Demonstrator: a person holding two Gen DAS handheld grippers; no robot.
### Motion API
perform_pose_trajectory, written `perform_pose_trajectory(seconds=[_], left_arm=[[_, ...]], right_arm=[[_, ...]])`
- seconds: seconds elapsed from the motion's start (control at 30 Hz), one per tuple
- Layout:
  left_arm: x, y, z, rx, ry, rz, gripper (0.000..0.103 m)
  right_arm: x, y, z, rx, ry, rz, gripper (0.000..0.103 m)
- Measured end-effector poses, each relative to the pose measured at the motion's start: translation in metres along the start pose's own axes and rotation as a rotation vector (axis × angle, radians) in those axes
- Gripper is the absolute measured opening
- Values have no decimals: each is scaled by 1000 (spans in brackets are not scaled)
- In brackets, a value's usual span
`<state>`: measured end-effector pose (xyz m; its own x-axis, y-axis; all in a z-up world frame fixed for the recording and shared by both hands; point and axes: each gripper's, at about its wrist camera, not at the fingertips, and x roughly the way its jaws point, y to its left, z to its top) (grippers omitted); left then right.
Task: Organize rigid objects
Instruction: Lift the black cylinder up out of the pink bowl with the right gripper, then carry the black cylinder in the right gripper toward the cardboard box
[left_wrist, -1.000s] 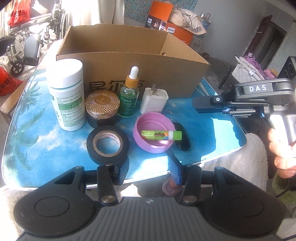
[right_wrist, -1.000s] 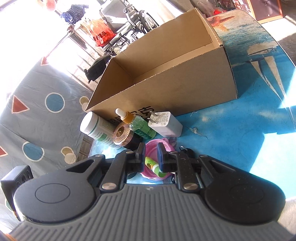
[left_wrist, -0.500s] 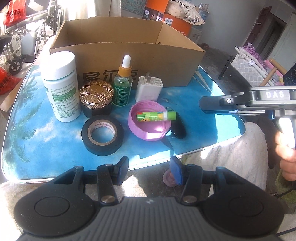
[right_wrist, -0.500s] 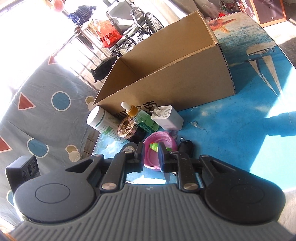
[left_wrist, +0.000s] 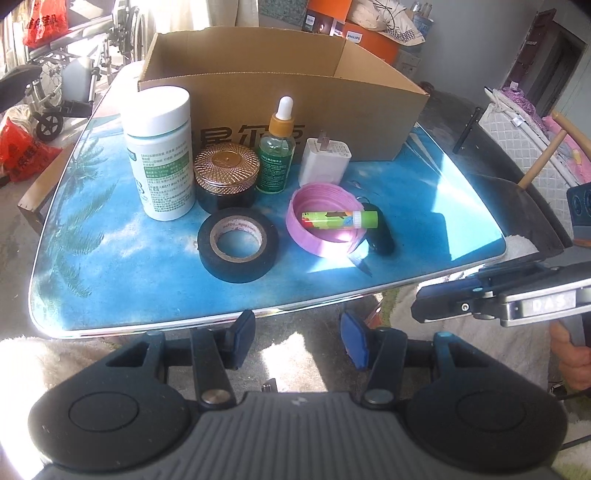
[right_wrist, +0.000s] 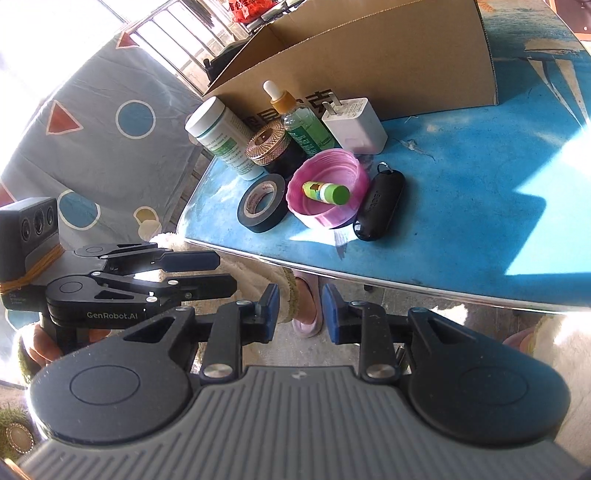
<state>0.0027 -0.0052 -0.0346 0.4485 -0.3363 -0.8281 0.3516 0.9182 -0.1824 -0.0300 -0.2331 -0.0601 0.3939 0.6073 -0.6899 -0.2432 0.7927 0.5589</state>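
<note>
Both grippers sit off the table's near edge, jaws opening with nothing between them. Left gripper (left_wrist: 297, 338) shows a moderate gap between its blue pads; right gripper (right_wrist: 297, 308) shows a narrower one. In the right wrist view the left gripper's fingers (right_wrist: 186, 260) lie level, just left of the right one, below the rim.

Table (left_wrist: 110, 266): blue printed top with a chrome rim and rounded corners. Open cardboard box (left_wrist: 280, 74) stands at the back. All items cluster in front of it, left of centre. Bare top right of the cluster out to the right edge, plus a bare strip between cluster and near rim.

Back row, left to right: white pill bottle (left_wrist: 160, 155), gold-lidded black jar (left_wrist: 226, 177), green dropper bottle (left_wrist: 277, 151), white charger (left_wrist: 325, 160), prongs up. All upright, just in front of the box wall.

Front row: black tape roll (left_wrist: 238, 249) flat, hole up. Pink lid (left_wrist: 327, 221) open side up, just right of it. Green glue stick (left_wrist: 340, 219) lies inside the lid, long axis across the table, green cap to the right resting over the lid's rim. Black key fob (right_wrist: 378, 201) lies flat against the lid's right side, ring end toward the box.
</note>
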Motion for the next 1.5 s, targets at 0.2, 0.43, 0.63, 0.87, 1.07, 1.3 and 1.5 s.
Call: perform_pose_trajectory(seconds=[0.2, 0.43, 0.63, 0.87, 1.07, 1.3, 1.5], left_arm=[[-11, 18, 10, -36, -27, 47, 54], [-17, 31, 7, -69, -70, 77, 56], [-21, 39, -10, -129, -111, 99, 60], [-25, 51, -25, -220, -190, 125, 67], [-25, 60, -38, -258, -183, 145, 67], [-21, 73, -46, -269, -144, 183, 67], [-13, 81, -46, -272, -121, 195, 67]], right_arm=[[43, -8, -6, -24, 158, 3, 25], [107, -13, -29, -92, 268, -57, 26], [177, -30, -77, -68, 383, -127, 27], [267, -73, -119, 78, 444, -236, 30], [360, -126, -141, 181, 441, -324, 30], [418, -154, -164, 278, 446, -406, 30], [436, -158, -185, 293, 451, -420, 30]])
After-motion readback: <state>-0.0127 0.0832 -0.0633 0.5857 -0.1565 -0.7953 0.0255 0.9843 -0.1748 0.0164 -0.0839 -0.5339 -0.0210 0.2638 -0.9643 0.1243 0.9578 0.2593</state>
